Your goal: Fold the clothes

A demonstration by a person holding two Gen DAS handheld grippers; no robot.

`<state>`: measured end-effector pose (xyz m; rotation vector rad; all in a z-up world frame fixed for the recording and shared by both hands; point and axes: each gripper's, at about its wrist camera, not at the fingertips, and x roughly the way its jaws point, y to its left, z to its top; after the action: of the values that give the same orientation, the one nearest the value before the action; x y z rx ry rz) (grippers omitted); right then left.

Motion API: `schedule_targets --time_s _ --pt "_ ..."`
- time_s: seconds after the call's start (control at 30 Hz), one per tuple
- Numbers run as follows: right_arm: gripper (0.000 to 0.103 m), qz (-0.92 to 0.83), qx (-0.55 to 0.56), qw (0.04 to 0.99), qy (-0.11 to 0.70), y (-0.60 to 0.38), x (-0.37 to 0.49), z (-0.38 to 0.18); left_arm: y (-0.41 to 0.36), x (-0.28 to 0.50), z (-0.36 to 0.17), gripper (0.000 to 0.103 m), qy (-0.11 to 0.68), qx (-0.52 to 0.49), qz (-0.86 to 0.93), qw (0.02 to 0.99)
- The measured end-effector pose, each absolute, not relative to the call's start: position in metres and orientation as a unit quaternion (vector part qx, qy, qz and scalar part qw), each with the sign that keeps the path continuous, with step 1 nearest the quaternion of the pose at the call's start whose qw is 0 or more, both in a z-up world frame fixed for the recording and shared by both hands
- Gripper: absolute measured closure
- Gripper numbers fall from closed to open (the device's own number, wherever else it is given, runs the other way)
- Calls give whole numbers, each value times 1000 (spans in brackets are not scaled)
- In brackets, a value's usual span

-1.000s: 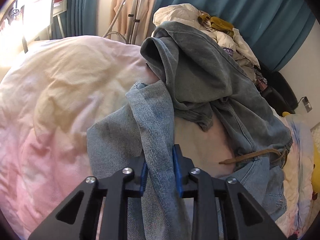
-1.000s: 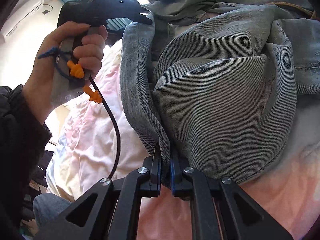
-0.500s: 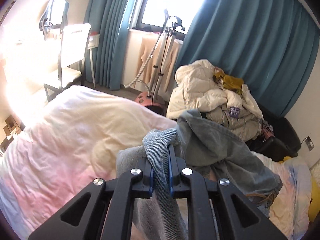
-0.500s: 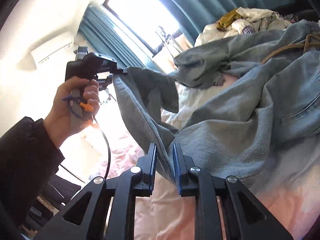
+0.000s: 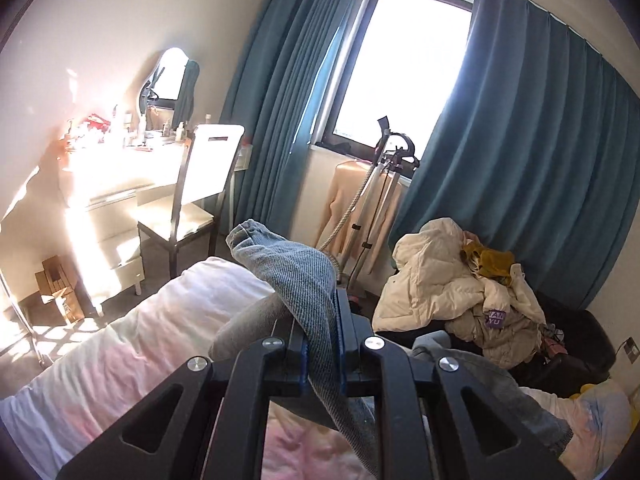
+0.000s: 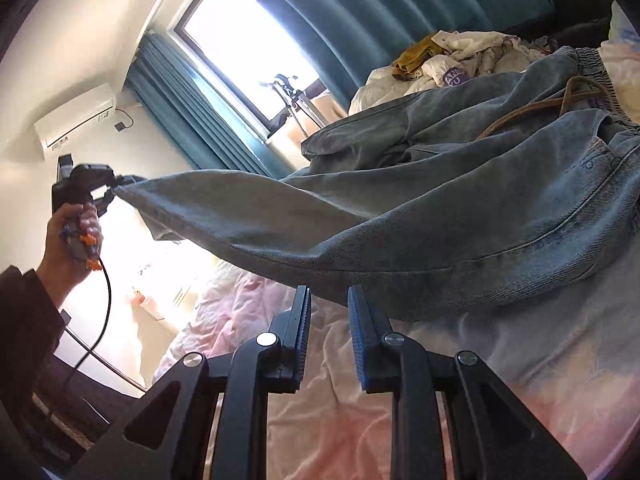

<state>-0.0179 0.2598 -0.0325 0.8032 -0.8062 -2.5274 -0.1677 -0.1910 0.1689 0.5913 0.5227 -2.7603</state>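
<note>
A pair of light blue jeans (image 6: 440, 208) lies across the pink and white bed (image 6: 520, 360). My left gripper (image 5: 322, 320) is shut on a leg hem of the jeans (image 5: 296, 272) and holds it high. In the right wrist view the left gripper (image 6: 104, 192) shows at the far left, with that leg stretched out in the air from it. My right gripper (image 6: 329, 320) is open and empty, just below the stretched leg. The waistband and a brown drawstring (image 6: 560, 100) lie at the far right.
A heap of cream, white and mustard clothes (image 5: 472, 292) sits beyond the bed by teal curtains (image 5: 520, 160). A garment steamer (image 5: 384, 208) stands under the window. A white chair (image 5: 200, 200) and a dressing table (image 5: 120, 168) stand to the left.
My right gripper has opened and let go of the jeans. My left gripper has lifted its leg hem up and away, pulling the leg out straight.
</note>
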Motion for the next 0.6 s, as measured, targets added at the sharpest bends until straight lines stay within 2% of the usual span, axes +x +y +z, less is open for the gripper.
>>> schedule_targets --time_s 0.17,0.27,0.4,0.6 --pt "83 -900 296 164 -274 256 -24 -38 -248 -137 58 93 243 265 -915 185" --pt "83 -899 302 160 -275 258 -23 -39 -265 -124 11 93 261 282 -900 205" --pt "83 -902 310 144 -262 258 -25 -40 -269 -117 -22 92 265 301 -891 213" --pt "83 -930 301 103 -186 248 -23 -33 -263 -115 -31 83 291 342 -873 190"
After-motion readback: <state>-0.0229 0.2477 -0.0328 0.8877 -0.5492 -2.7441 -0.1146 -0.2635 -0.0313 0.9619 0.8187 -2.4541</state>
